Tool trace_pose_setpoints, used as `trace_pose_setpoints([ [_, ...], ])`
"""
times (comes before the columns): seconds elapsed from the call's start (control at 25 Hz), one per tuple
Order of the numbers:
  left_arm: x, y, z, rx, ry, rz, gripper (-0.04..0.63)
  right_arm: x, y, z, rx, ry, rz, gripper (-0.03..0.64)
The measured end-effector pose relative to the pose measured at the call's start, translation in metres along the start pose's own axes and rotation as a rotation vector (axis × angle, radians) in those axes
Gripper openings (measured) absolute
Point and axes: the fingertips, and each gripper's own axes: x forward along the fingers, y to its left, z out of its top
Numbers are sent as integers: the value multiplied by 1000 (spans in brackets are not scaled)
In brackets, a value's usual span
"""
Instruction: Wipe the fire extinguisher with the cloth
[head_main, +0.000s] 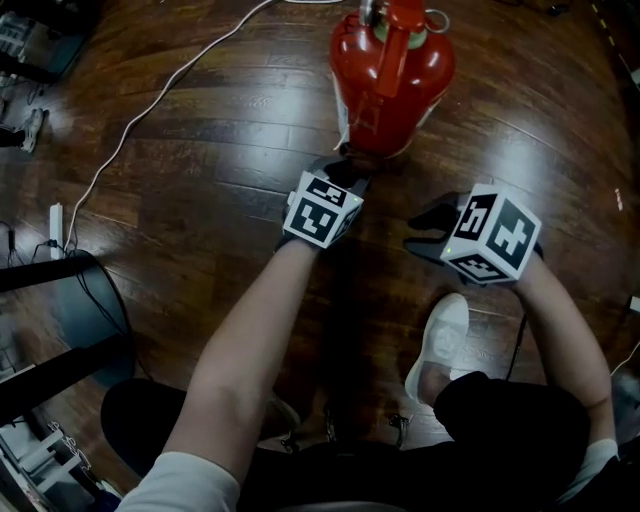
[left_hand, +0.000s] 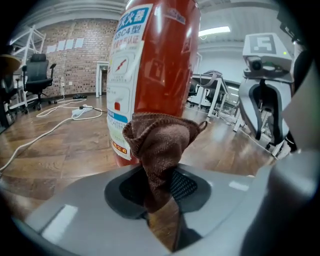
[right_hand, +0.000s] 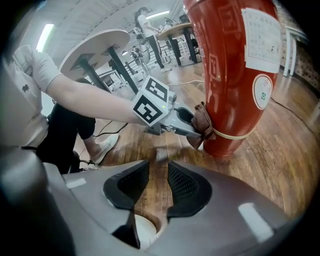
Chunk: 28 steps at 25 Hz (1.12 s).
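A red fire extinguisher (head_main: 392, 72) stands upright on the wooden floor (head_main: 230, 130). My left gripper (head_main: 345, 172) is shut on a brown cloth (left_hand: 161, 150), and the cloth presses against the lower body of the fire extinguisher (left_hand: 155, 65). In the right gripper view the cloth (right_hand: 203, 125) touches the fire extinguisher (right_hand: 235, 75) near its base, held by the left gripper (right_hand: 192, 126). My right gripper (head_main: 420, 232) hovers over the floor to the right of the left one, open and empty, with bare floor between its jaws (right_hand: 157, 187).
A white cable (head_main: 150, 105) runs across the floor at the left, near a black chair base (head_main: 70, 300). The person's white shoe (head_main: 440, 340) rests below the right gripper. Desks and office chairs (left_hand: 37, 80) stand farther off in the room.
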Motion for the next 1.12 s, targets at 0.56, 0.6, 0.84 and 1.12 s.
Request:
trace_pose_setpoints([
  [0.56,-69,-57,83,61,-229,89,100,-6,-1,-2,7,-60,-17,120],
  [0.6,-75,-61,92,62,-246,94,100,-7,-1,-1,5,-66,-19,120],
  [0.84,-113,-84,154,95,-354,99,100,-10,-1,0,9,-91,-21,120],
  [1.12,-121,-82,182,89,-389,115,100,-12,-1,-1,10,-102,-18,120],
])
